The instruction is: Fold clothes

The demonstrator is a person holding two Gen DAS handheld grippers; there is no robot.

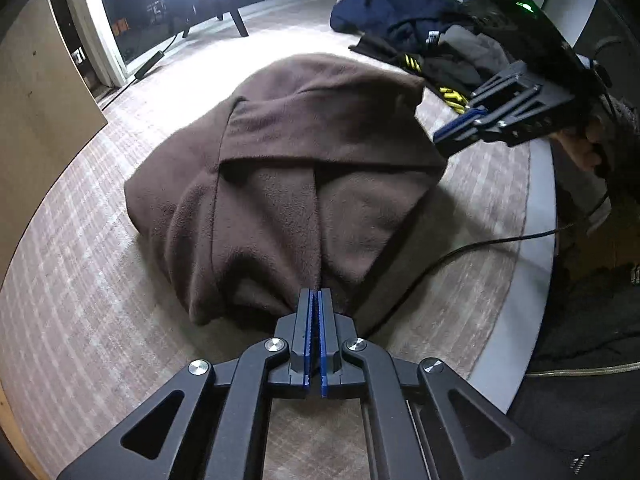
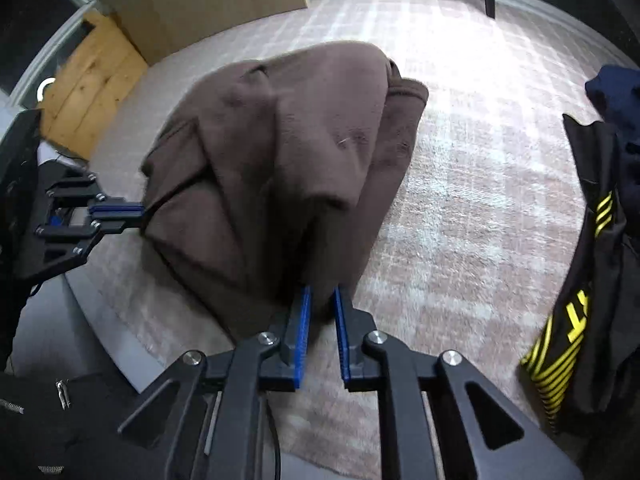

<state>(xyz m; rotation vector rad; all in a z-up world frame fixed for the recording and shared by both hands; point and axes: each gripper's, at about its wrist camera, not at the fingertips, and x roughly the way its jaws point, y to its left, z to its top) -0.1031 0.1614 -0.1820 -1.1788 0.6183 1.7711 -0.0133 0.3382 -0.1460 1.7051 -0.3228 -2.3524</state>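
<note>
At the far left stood a tan cardboard panel (image 1: 44,92), beside a pale, faintly checked woven rug (image 1: 80,280). On the middle of that rug lay the partly folded brown fleece garment (image 1: 288,184), bunched into a mound with one flap crossed over its top. The left gripper (image 1: 318,296), black with blue ribbed pads, had its jaws pressed together on the garment's near edge, a thin fold of fleece pinched between them. Further right, the right gripper (image 2: 322,294) held the neighbouring part of the same near edge, its pads closed onto a thicker bunch of brown cloth, so a narrow gap remained. No earlier view tells how either got there. A thin black cable (image 1: 460,252) trailed over the rug beside the garment. At the right lay a heap of dark navy and black clothes with yellow stripes (image 1: 424,36), well apart from the brown one.
</note>
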